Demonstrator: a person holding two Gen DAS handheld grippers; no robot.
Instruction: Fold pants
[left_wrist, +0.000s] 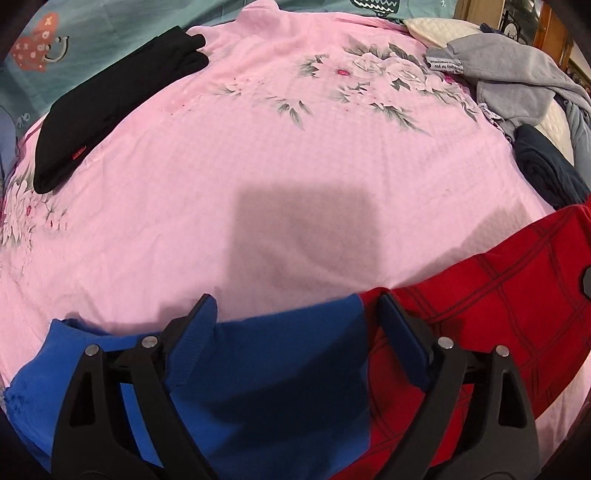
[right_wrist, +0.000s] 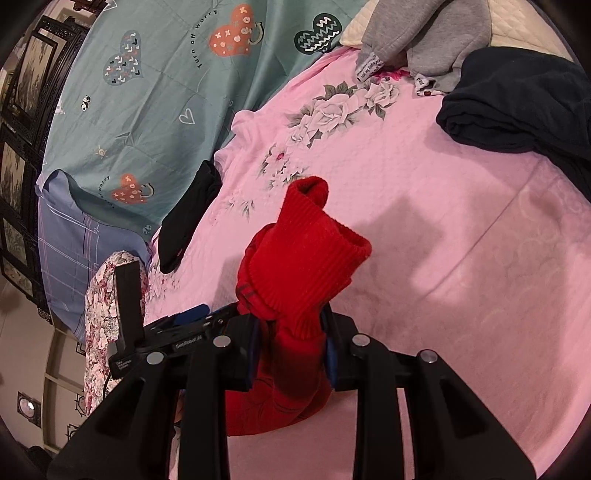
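The soft, limp red-and-blue knit pants (left_wrist: 461, 314) sag; right gripper (right_wrist: 291, 325) clamps their ribbed cuff (right_wrist: 314, 251) at centre frame, while the left gripper (left_wrist: 295, 314), jaws wide, should pinch the blue hem (left_wrist: 280, 314) low in its frame.

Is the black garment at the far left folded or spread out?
Folded: the black garment lies as a compact, layered oblong on the pink bedspread.

Both my feeds are evenly and fairly brightly lit, colours saturated, with no glare anywhere. The light seems to come from above and behind me: a broad soft-edged shadow (left_wrist: 299, 236) lies on the pink bedspread (left_wrist: 280, 155) ahead of the left camera, and a fainter one (right_wrist: 417, 225) shows in the right view. The fisheye bends the bed's edges into curves, and black vignetting fills every corner. The near black hand-held gripper frames read almost as silhouettes; far edges look soft and slightly smeared
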